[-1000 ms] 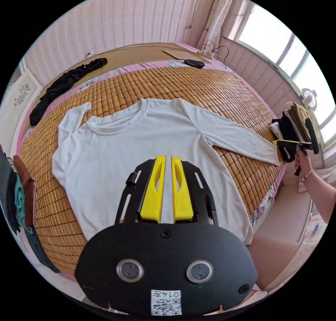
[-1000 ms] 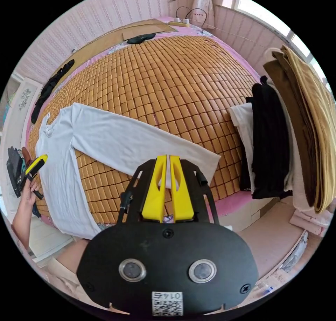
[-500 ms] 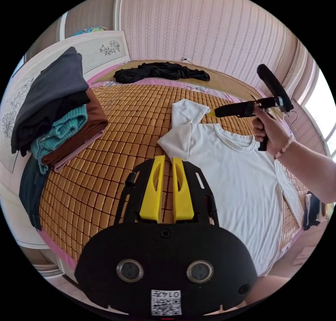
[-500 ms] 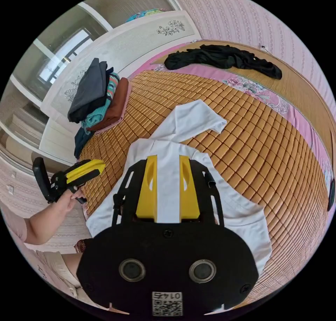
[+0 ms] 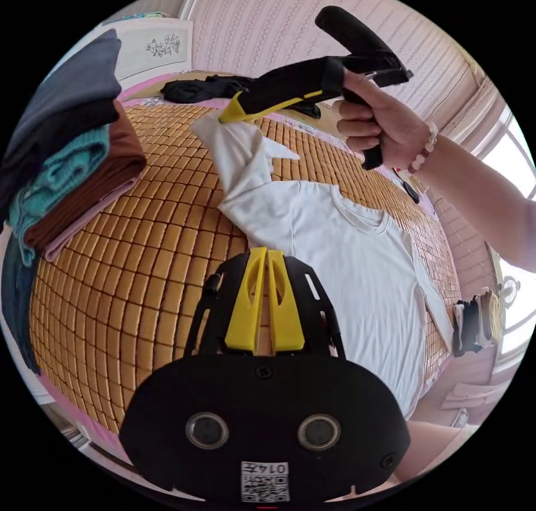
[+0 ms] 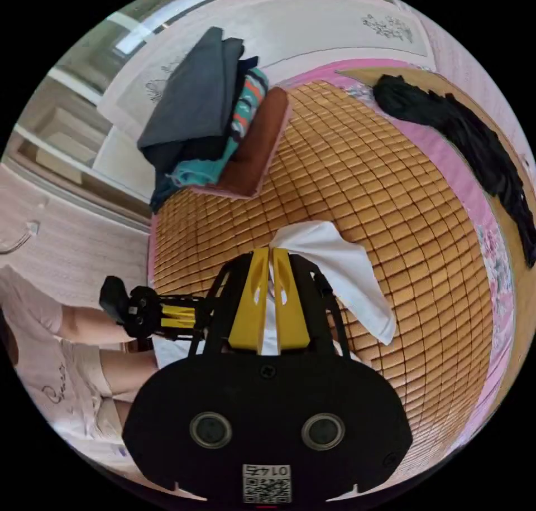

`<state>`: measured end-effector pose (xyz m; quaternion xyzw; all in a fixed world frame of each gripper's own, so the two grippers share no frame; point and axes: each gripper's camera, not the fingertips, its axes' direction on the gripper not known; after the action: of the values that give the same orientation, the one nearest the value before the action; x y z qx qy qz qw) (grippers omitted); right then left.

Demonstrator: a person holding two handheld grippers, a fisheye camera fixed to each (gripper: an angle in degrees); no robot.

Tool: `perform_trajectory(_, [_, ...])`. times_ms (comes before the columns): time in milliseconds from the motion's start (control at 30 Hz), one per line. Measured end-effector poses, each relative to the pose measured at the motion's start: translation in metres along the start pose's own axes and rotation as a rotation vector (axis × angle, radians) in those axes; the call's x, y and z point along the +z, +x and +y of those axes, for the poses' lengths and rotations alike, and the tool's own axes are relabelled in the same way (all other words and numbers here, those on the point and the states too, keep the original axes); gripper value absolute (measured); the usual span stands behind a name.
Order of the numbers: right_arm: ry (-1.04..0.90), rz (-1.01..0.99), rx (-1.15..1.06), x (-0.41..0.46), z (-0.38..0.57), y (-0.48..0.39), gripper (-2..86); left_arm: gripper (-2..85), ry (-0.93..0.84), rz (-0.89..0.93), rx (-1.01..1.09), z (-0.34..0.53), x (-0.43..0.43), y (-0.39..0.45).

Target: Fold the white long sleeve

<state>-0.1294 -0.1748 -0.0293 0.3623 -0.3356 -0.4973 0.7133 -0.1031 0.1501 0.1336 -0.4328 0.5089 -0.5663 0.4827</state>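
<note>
In the left gripper view, the left gripper is hanging over the bamboo mat with its yellow jaws drawn nearly together, only a thin slit between them and nothing gripped. Just beyond and to the right of the jaw tips, the white long sleeve shirt is lying flat on the mat, its neckline further off to the right. One sleeve is rising from the shoulder ahead of the jaws, lifted clear of the mat. At its upper end the right gripper is pinching the cuff between its yellow tips, a hand wrapping the black handle. Left of the jaws, a stack of folded clothes is sitting at the mat's edge. Farthest ahead, a black garment is lying by the striped wall.

In the right gripper view, the right gripper is closing its jaws on white cloth: the sleeve is running up the narrow gap between them and spilling out past the tips, draping to the right over the mat. Left of the jaws, low down, the left gripper is showing side-on; I cannot tell its jaw gap here. Beyond the tips, the folded stack is resting, and the black garment is lying far right.
</note>
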Motion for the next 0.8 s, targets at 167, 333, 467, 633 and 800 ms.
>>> perform_trajectory(167, [-0.081,-0.166,-0.335,-0.008,-0.028,-0.068,6.3,-0.4,0.041,-0.042,-0.028,0.068,-0.092,-0.024])
perform_trajectory(333, [-0.197,0.022,-0.133,0.013,-0.023,-0.040,10.6,4.2,-0.101,-0.246,-0.116,0.142,-0.152,-0.071])
perform_trajectory(467, [-0.311,0.181,-0.065,0.034,-0.012,-0.032,12.5,6.2,-0.138,-0.364,-0.215,0.159,-0.168,-0.106])
perform_trajectory(633, [-0.396,0.349,-0.007,0.059,-0.013,-0.026,5.8,8.6,-0.166,-0.426,-0.225,0.154,-0.151,-0.132])
perform_trajectory(800, [-0.352,0.361,0.007,0.049,-0.025,-0.030,0.8,-0.2,-0.282,-0.550,-0.115,0.138,-0.126,-0.138])
